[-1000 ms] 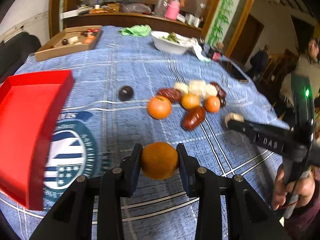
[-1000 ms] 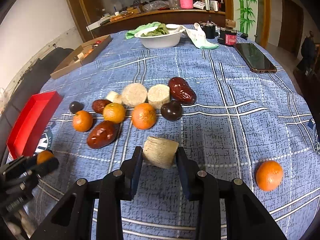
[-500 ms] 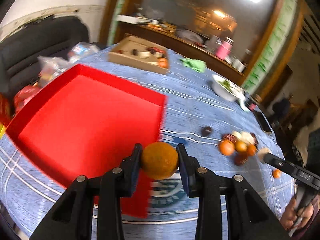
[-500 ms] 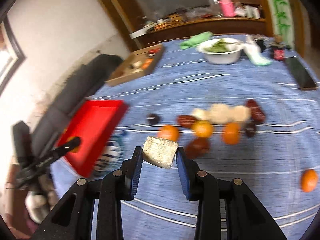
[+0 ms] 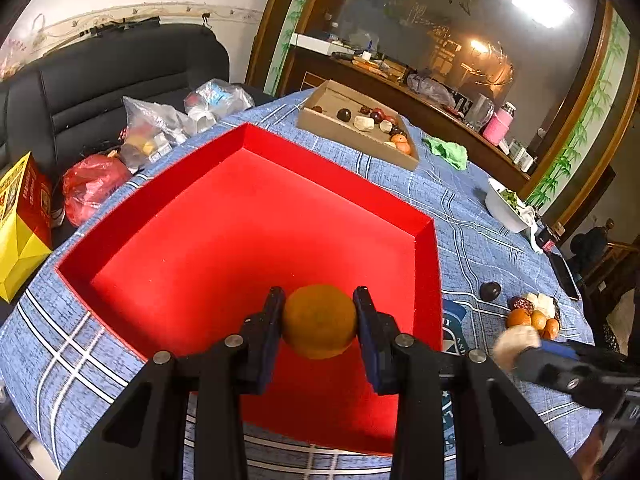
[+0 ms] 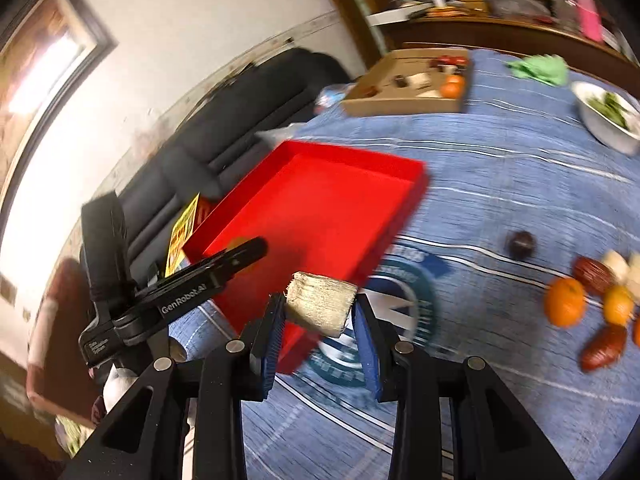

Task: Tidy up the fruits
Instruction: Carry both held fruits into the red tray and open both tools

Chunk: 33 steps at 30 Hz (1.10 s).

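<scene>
My left gripper [image 5: 319,322] is shut on an orange mandarin [image 5: 319,321] and hangs over the near part of the empty red tray [image 5: 248,216]. My right gripper [image 6: 318,312] is shut on a pale, fibrous cylinder chunk [image 6: 320,305], held just off the near right corner of the red tray [image 6: 320,208]. The left gripper [image 6: 240,252] shows in the right wrist view, over the tray's left edge. More fruit lies in a pile [image 6: 592,300] on the blue checked cloth: mandarins, red dates, pale chunks. A dark round fruit [image 6: 520,245] lies apart from it.
A cardboard box [image 5: 356,126] with fruit pieces stands at the far side of the table, beside a green cloth [image 5: 448,151] and a white bowl [image 5: 505,206]. Plastic bags [image 5: 160,128] and a yellow carton [image 5: 22,224] sit off the table's left edge by a black sofa [image 5: 100,80].
Both grippers swung left from the fruit pile toward the red tray, each keeping its piece. The left one now hangs over the tray; the right one has come up to its corner.
</scene>
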Each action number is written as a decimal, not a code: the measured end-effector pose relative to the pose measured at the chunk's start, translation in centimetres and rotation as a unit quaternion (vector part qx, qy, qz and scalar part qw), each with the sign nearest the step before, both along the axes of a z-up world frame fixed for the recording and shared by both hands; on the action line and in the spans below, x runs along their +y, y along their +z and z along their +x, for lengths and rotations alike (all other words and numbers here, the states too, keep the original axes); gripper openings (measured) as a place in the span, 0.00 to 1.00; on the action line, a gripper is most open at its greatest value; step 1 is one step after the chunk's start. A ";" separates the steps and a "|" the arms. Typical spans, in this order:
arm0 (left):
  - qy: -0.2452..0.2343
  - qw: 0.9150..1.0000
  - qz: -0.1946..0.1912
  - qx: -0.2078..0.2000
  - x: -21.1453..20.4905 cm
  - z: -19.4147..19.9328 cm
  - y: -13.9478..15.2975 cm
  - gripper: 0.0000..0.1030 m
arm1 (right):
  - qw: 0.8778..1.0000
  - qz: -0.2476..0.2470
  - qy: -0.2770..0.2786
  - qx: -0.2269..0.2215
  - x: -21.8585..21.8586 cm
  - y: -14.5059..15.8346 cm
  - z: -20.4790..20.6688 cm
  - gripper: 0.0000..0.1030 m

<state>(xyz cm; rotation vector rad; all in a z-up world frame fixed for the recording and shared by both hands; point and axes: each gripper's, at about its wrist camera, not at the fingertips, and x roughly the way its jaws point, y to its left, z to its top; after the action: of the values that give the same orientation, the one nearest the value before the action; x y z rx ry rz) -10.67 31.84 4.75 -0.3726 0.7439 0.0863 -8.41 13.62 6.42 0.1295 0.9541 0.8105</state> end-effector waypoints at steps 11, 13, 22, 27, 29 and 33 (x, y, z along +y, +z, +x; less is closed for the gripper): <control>0.036 0.999 -0.015 0.014 2.5 -0.1 -0.6 0.39 | 0.996 -0.075 0.054 -0.017 7.6 -3.1 -0.8 0.37; 0.036 0.999 -0.020 0.005 2.6 -0.3 -0.3 0.50 | 0.994 -0.090 0.058 -0.029 8.3 -3.6 -1.0 0.38; 0.048 0.998 -0.023 -0.028 2.1 -1.9 2.1 0.65 | 0.996 -0.062 0.028 -0.057 5.4 -1.9 -2.1 0.64; 0.030 0.999 -0.022 -0.038 0.4 -2.3 3.3 0.69 | 0.995 -0.053 -0.015 -0.082 1.9 -0.6 -2.9 0.68; 0.015 0.999 -0.019 -0.038 -1.0 -2.2 3.7 0.69 | 0.993 -0.054 -0.037 -0.103 0.2 0.0 -3.5 0.72; -0.015 0.999 -0.006 -0.043 -3.9 -2.1 4.5 0.69 | 0.974 -0.071 -0.113 -0.183 -3.8 1.4 -5.4 0.92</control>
<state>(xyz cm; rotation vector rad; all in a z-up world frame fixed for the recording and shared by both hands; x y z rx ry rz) -12.74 27.95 9.30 -0.3738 0.6658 0.0374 -13.78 9.84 7.86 -0.0369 0.6311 0.5292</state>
